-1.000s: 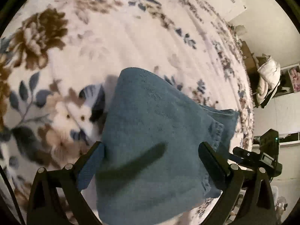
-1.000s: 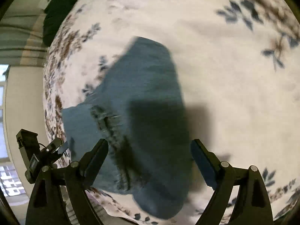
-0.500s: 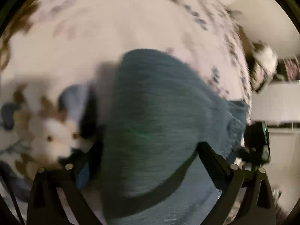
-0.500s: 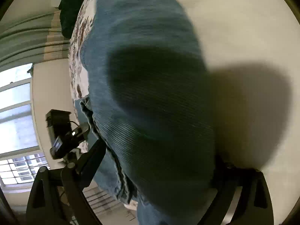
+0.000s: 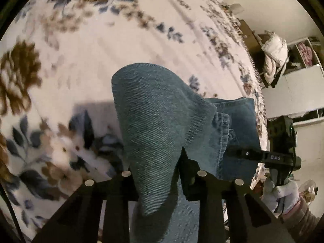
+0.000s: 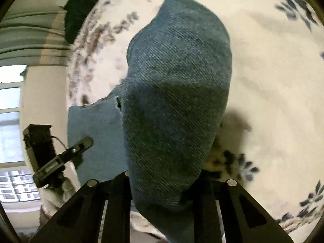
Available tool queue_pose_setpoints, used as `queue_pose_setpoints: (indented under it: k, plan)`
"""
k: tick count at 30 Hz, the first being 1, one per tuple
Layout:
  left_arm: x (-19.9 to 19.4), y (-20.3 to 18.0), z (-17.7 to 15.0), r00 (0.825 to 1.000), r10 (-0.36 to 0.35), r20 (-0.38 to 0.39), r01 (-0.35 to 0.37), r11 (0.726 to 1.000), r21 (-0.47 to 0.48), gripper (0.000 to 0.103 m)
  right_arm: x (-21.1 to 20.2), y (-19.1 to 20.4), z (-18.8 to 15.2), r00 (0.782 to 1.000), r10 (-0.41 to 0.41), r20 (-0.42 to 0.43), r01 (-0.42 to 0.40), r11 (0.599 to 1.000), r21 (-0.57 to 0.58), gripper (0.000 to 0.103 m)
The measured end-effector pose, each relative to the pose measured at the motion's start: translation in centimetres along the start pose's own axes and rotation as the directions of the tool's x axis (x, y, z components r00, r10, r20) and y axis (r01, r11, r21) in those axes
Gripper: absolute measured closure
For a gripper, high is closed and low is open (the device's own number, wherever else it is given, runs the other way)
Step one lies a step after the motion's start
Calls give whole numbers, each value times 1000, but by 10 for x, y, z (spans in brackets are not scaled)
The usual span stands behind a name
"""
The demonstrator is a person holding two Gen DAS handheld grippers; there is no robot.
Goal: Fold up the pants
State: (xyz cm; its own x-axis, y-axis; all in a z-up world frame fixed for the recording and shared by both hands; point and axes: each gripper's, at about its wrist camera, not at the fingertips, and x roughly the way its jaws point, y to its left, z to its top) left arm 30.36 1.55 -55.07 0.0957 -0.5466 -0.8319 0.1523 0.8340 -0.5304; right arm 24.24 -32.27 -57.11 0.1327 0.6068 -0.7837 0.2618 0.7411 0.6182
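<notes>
Blue denim pants (image 5: 160, 125), twill weave visible, bunched into a raised rounded hump on a bed with white floral bedding. Near end of the fabric is pinched up and drapes down toward the camera in both wrist views. In the left wrist view a flatter part with stitched seams and a pocket edge lies to the right. In the right wrist view (image 6: 174, 93) a flat lighter panel lies left.

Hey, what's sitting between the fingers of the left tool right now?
A raised fold of the blue jeans sits in the left tool, whose jaws are closing on it, seen in the left wrist view.
</notes>
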Motion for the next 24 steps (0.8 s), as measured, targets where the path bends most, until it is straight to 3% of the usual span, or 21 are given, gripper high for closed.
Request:
queue_pose_setpoints:
  k: [4,8,15,20,22,23,24]
  plan:
    - [-17,-7,37,1000,-19,21,19,1000,-17,80,-25,14,21,999,37,27,-37,999,-3,82]
    - [-28,-15,98,999,-12,51,11,1000,12,79,-45,34,78,995,72,65,-70,997,-33,83]
    - [-11,-12,242,996,-2,85,-1,999,32,79,-63,56,234,991,51,126,-41,996,-77,83]
    - [24,-4,344,995,-9,96,7,1000,23,79,-66,64,340,988,9,153,6,995,-98,82]
    - [43,10,370,996,29,85,-30,1000,5,62,-54,60,384,990,-23,138,36,995,-92,77]
    - [58,18,381,994,90,67,-90,996,9,52,-43,49,406,990,-73,124,80,996,-50,62]
    - [73,26,388,986,163,33,-164,986,15,34,-39,39,420,988,-105,117,108,994,-18,48]
